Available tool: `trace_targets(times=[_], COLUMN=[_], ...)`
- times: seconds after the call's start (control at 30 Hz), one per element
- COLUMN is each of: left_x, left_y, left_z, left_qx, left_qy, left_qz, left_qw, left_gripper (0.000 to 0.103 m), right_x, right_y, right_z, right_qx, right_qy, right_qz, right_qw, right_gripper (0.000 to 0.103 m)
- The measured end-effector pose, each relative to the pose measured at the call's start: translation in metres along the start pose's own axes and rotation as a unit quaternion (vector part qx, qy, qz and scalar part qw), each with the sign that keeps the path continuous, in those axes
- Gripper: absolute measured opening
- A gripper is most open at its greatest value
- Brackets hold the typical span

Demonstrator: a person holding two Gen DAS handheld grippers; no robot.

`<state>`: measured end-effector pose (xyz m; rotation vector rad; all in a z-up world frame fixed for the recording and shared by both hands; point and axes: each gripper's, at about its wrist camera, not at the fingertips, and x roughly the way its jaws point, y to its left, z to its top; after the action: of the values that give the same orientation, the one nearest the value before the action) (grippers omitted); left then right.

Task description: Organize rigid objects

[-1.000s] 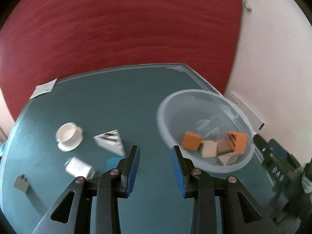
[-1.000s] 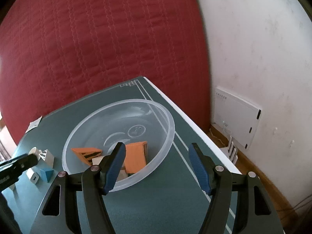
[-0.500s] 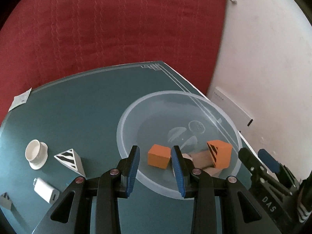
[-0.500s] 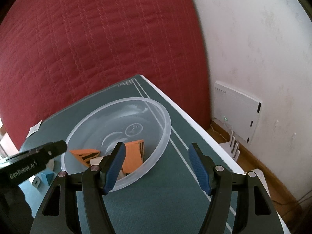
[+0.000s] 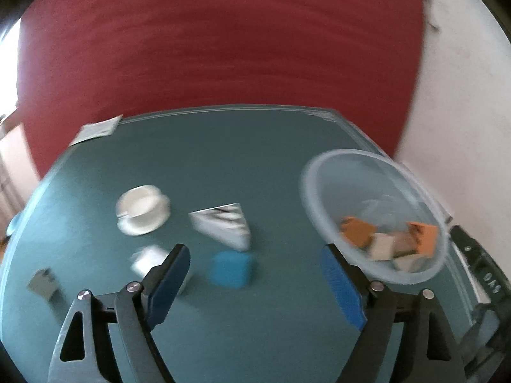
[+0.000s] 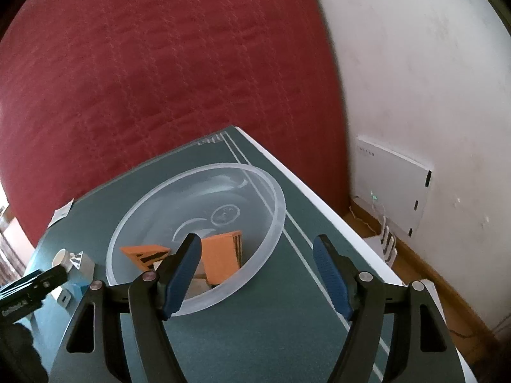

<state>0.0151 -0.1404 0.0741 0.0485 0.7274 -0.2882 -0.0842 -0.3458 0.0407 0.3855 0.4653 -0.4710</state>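
Observation:
My left gripper (image 5: pixel 255 279) hangs over the green table (image 5: pixel 239 159), its jaws opening wide with nothing gripped. A blue block (image 5: pixel 231 269) lies on the table just ahead between the fingers, untouched. Beyond it are a white striped wedge (image 5: pixel 223 223), a white cup (image 5: pixel 142 209), a small white box (image 5: pixel 148 258) and a grey piece (image 5: pixel 41 284). At the right stands a clear bowl (image 5: pixel 306 185) holding orange (image 5: pixel 356 233) and pale blocks. My right gripper (image 6: pixel 257 276) hovers at the bowl's near rim (image 6: pixel 278 210), its jaws opening and holding nothing.
A red quilted backdrop (image 6: pixel 159 79) stands behind the table. A paper slip (image 5: pixel 99 129) lies at the far left corner. The table's right edge (image 6: pixel 319 201) runs close to the bowl, with a white wall box (image 6: pixel 396 188) and cables beyond it.
The left gripper swung from over the bowl back left to the loose pieces, and its jaws went from narrow to wide. The right gripper stayed in place and its jaws widened slightly.

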Motion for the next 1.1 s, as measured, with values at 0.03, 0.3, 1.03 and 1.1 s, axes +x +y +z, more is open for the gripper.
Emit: trace_targets(times=[0.03,0.3,1.03,1.1], left_x=[-0.004,-0.025,0.012,0.012], left_y=[0.013,0.085,0.199,0.2], left_z=[-0.003,-0.017,-0.047,-0.045], left_qx=[-0.01,-0.07,-0.22,-0.222], left_qy=[-0.002,-0.01,0.064,0.062], left_qz=[0.015,0.114,0.238,0.239], left_qw=[0.9998,0.9909,0.9439,0.9433], left_gripper=[0.087,0.088,0.072,0.066], right_x=[0.0,-0.004,-0.007,-0.007], right_y=[0.001,0.004,0.004,0.004], right_z=[0.0,-0.001,-0.002,-0.003], right_qx=[-0.001,-0.006,-0.007,-0.006], right_qy=[-0.001,-0.007,-0.001,0.0], right_qz=[0.0,0.001,0.003,0.003], right_qw=[1.0,1.0,1.0,1.0], right_gripper=[0.074,0.074,0.074,0.074])
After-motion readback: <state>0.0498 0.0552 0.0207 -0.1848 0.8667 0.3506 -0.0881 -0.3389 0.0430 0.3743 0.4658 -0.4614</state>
